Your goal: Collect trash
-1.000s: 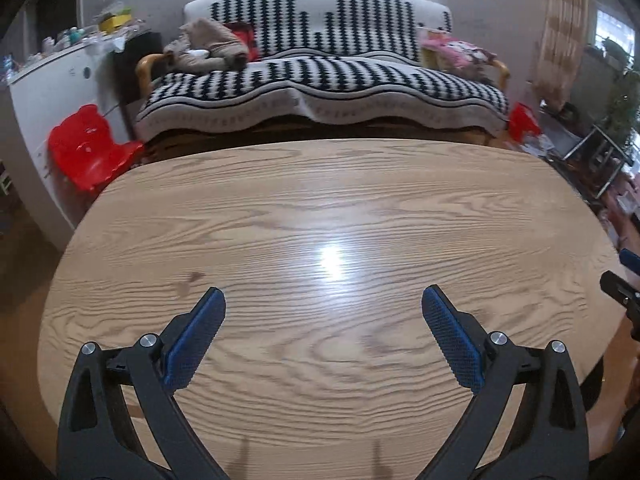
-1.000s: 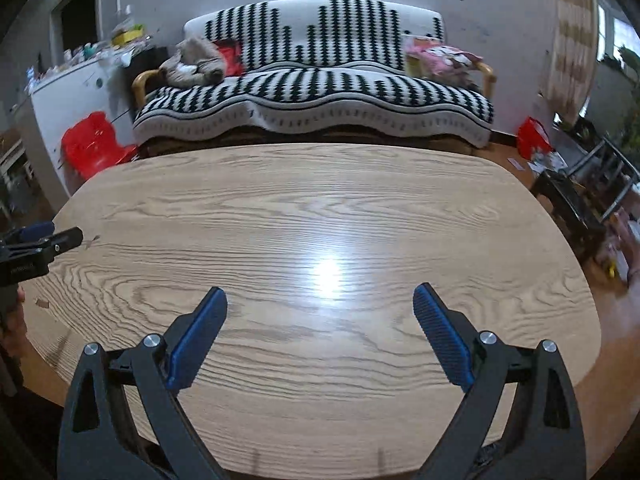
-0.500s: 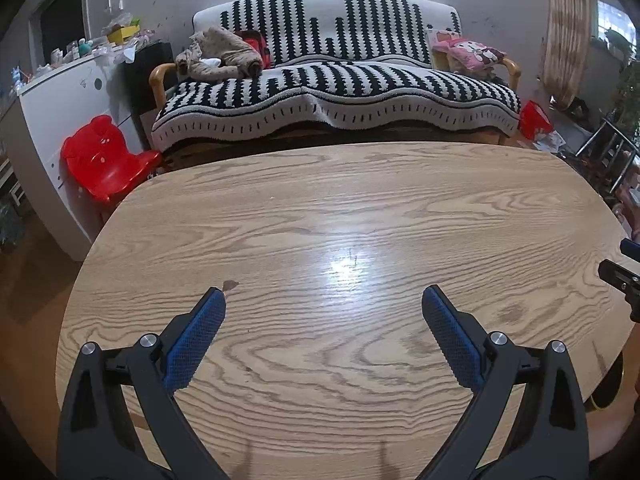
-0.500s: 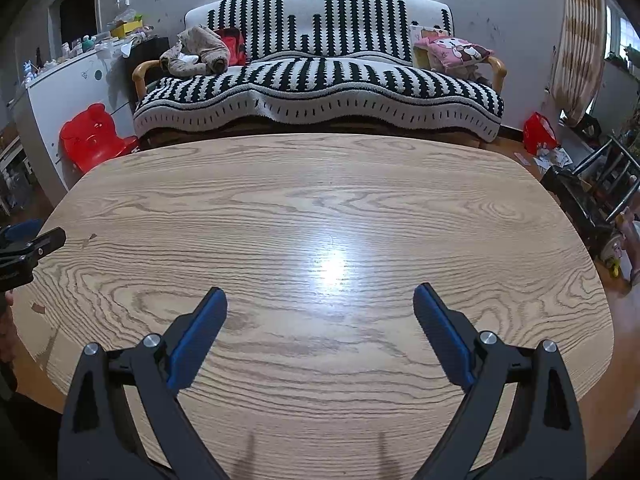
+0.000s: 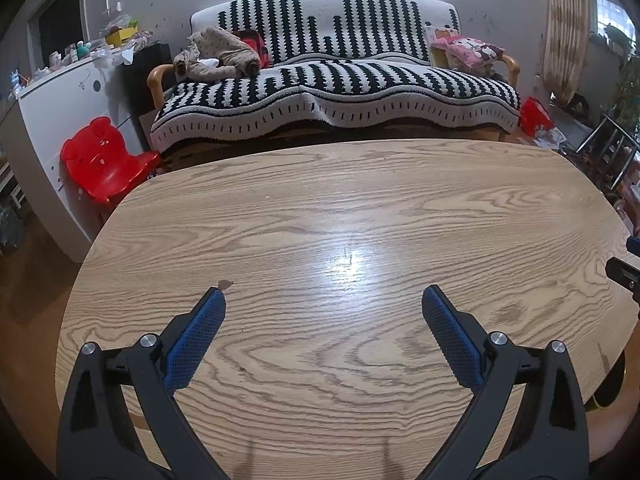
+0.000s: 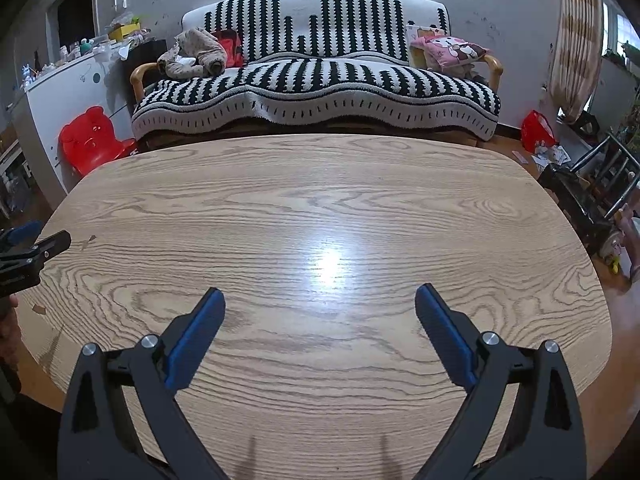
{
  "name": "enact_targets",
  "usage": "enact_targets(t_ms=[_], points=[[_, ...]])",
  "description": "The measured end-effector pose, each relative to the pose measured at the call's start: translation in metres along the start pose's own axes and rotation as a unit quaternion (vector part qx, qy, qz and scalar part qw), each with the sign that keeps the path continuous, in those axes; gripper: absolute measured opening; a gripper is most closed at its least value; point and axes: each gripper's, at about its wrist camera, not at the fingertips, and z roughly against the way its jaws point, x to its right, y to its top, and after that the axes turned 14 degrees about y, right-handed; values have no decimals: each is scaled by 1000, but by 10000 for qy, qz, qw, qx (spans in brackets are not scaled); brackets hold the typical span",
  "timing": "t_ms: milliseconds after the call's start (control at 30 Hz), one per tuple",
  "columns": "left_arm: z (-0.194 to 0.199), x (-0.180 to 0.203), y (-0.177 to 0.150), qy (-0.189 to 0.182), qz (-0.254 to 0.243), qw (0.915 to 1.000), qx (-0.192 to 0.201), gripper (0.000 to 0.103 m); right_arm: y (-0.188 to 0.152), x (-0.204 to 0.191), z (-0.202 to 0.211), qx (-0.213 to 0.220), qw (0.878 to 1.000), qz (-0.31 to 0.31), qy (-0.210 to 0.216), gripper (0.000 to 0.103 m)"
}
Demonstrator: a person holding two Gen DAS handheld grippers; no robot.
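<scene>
My left gripper [image 5: 323,295] is open and empty above a light oak table [image 5: 360,208]. My right gripper [image 6: 320,298] is open and empty above the same table [image 6: 280,208]. A tiny brown scrap [image 5: 225,284] lies on the wood just past my left gripper's left fingertip; it also shows in the right wrist view [image 6: 91,238]. Another small scrap [image 6: 39,309] lies near the table's left edge. The left gripper's tip [image 6: 36,246] shows at the left edge of the right wrist view. The right gripper's tip [image 5: 624,270] shows at the right edge of the left wrist view.
A black-and-white striped sofa [image 5: 332,80] stands beyond the table's far edge. A red child's chair [image 5: 104,160] and a white cabinet [image 5: 60,104] stand at the left. A red bag [image 6: 538,130] and metal chair frames [image 6: 600,184] sit on the floor at the right.
Both grippers have drawn back and risen a little, so more of the table and sofa shows. Both stay open and empty.
</scene>
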Motion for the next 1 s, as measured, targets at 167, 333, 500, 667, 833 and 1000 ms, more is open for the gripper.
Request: enact_targets(t_ms=[167,333,500,667,833,1000], points=[[-1,0,0,-22,-5,10000,1,96,-1,1,2,12,10000,-19,-15,92],[-1,1,-2,-16,-20,10000,5,96,-2,0,4,15,10000,-20,-22,92],[-2,1,-2,-7,-21,10000,-2,96,-1,0,4,13,10000,-24,-31,92],[-3,1,-1,-6,-31,10000,-3,96,-2,1,4,13,10000,-20,-30,92],[-3,0,-1,-9,-31,10000,-5,96,-1,1,5,11,10000,-25,-32,93],[-4,0,0,-10,-30,10000,-5,96,-2,1,5,13,10000,-15,-34,92]])
